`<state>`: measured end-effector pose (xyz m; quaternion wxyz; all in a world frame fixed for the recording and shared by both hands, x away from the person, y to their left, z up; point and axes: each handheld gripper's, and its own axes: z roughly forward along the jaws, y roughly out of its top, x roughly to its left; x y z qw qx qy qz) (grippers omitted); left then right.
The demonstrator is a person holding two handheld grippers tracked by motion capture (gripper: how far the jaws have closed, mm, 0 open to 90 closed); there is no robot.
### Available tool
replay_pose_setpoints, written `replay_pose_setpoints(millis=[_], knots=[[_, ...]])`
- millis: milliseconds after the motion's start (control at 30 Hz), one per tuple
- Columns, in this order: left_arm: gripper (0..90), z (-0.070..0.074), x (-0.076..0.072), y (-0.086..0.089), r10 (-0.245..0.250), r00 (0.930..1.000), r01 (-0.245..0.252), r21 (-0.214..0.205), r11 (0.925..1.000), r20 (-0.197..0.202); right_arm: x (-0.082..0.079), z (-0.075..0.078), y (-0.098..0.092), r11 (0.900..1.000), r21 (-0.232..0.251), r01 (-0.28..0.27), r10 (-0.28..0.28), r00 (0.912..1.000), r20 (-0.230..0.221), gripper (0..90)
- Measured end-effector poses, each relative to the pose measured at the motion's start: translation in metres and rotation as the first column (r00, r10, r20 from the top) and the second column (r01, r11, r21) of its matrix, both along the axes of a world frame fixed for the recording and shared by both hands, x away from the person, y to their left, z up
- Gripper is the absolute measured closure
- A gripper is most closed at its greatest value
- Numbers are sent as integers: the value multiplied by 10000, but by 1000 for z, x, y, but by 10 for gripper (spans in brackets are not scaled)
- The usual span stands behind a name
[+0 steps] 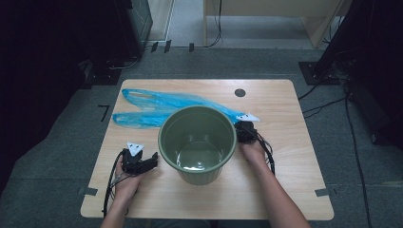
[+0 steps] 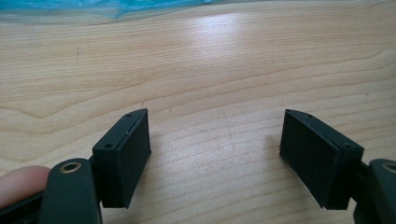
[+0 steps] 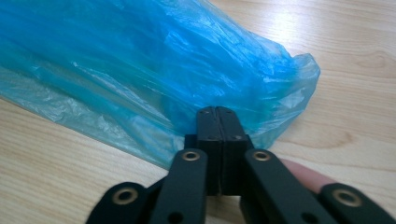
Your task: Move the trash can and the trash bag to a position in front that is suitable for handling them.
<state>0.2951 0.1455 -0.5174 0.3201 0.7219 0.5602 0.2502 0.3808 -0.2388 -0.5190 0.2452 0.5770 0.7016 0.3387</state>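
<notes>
A person at a pale wooden bench [image 1: 285, 190] works two hand-held grippers around a round olive-green plastic bin [image 1: 197, 142], which stands upright and empty near the bench's middle, its smooth inner floor catching a dull sheen. Behind it, toward the far left, lies a thin blue plastic bag [image 1: 157, 107], flattened and crinkled, its two handle loops pointing to the left edge and its bottom end running behind the bin to the right.

The right gripper [image 3: 218, 122], just beside the bin's right rim, has its fingers pressed together at the bag's bottom corner; in the right gripper view the translucent, creased film bunches directly at the tips, so the fingers look clamped on a pinch of it, though how much is caught cannot be told. That hold suggests the bag is about to be lifted and drawn toward the bin, probably to line it.

The left gripper [image 2: 217, 154] sits low over bare wood at the near left of the bin, well apart from the bag. Its fingers [image 2: 128, 154] stand wide apart with nothing between them, flat black rubbery pads facing each other, ready, it seems, to take the bag's other side.
</notes>
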Motion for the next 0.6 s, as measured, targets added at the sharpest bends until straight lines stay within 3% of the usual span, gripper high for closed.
replay_pose_setpoints(millis=[133,233,333,367,400,433,467,500,533,567,600], knots=[[232,0,0,0,40,10000,-40,-13,10000,-1,-8,0,-5,9995,-238,-214,215,9998,53,900],[229,0,0,0,49,10000,-49,-24,10000,-2,-27,-1,-16,9990,-343,-289,295,9995,149,900],[226,0,1,-1,53,10000,-53,-25,10000,-17,-53,-1,-29,9981,-521,-340,351,9992,202,900],[223,0,1,-1,57,10000,-57,-16,10000,-24,-73,-2,-36,9948,-849,-559,589,9977,336,900],[223,0,1,-1,65,10000,-65,-21,10000,-21,-73,-2,-36,9948,-849,-559,589,9977,336,900],[222,0,1,-1,62,10000,-62,-2,10000,-20,-94,-3,-42,9933,-886,-736,770,9964,362,900],[222,0,1,-1,62,10000,-62,-2,10000,-20,-94,-3,-42,9933,-886,-736,770,9964,362,900],[222,0,1,-1,70,10000,-70,-14,10000,-26,-117,-3,-44,9909,-908,-997,1033,9940,351,900],[222,0,1,-1,74,10000,-74,-13,10000,-28,-117,-3,-44,9909,-908,-997,1033,9940,351,900],[221,0,2,-2,94,10000,-94,-19,10000,-22,-138,-2,-45,9861,-661,-1526,1552,9872,354,814],[221,0,2,-2,94,10000,-94,-19,10000,-22,-138,-2,-45,9861,-661,-1526,1552,9872,354,814]])
